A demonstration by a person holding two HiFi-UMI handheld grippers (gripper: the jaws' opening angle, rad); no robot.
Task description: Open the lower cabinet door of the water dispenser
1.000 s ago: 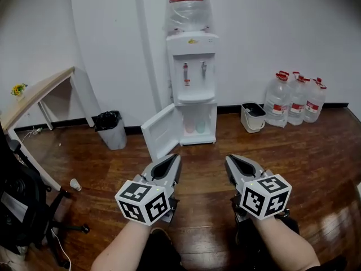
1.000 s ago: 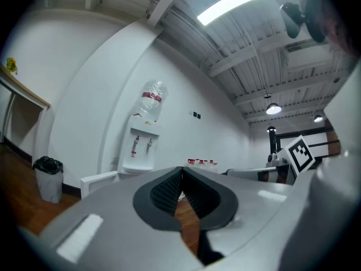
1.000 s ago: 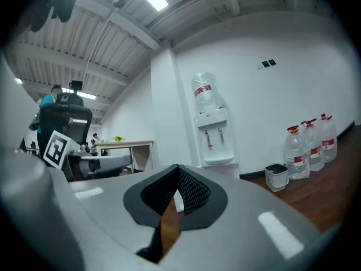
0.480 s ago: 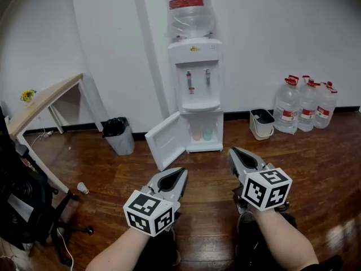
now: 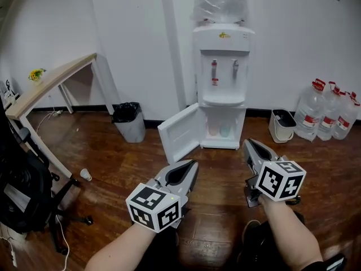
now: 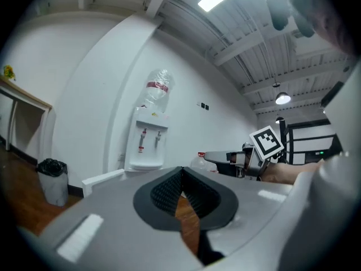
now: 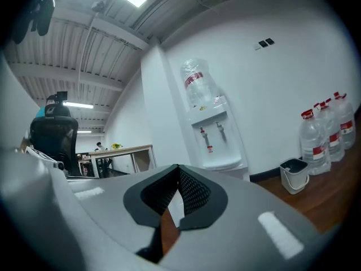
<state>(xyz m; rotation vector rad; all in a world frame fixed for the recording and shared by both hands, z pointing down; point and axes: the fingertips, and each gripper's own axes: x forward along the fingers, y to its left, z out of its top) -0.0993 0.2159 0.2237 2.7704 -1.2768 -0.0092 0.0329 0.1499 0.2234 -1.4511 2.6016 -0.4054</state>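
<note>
The water dispenser [image 5: 224, 83] stands against the white wall at 12 to 1 o'clock of the head view, with a large bottle [image 5: 220, 1] upside down on its top. Its lower cabinet door [image 5: 179, 131] is already open: it is swung out toward 9 o'clock from the cabinet, and inside the cabinet two small pale objects [image 5: 219, 130] are visible, too small to name. The left gripper [image 5: 192, 165] is at 6 o'clock, held level and pointing toward the door, well apart from it; its jaws are pressed together with nothing between them. The right gripper [image 5: 249, 145] is at 4 o'clock, also level, pointing toward the dispenser and not touching it; its jaws are closed together too, and empty. A black bin [image 5: 130, 121] stands near the wall at 10 o'clock, just beside the open door. A white bucket [image 5: 280, 126] and several water bottles [image 5: 333, 114] are at 3 o'clock. A wooden table [image 5: 51, 83] is at 9 to 10 o'clock, a black chair [image 5: 22, 191] at 8 o'clock, and a paper cup [image 5: 86, 174] lies on the wooden floor [image 5: 113, 162] between them.
</note>
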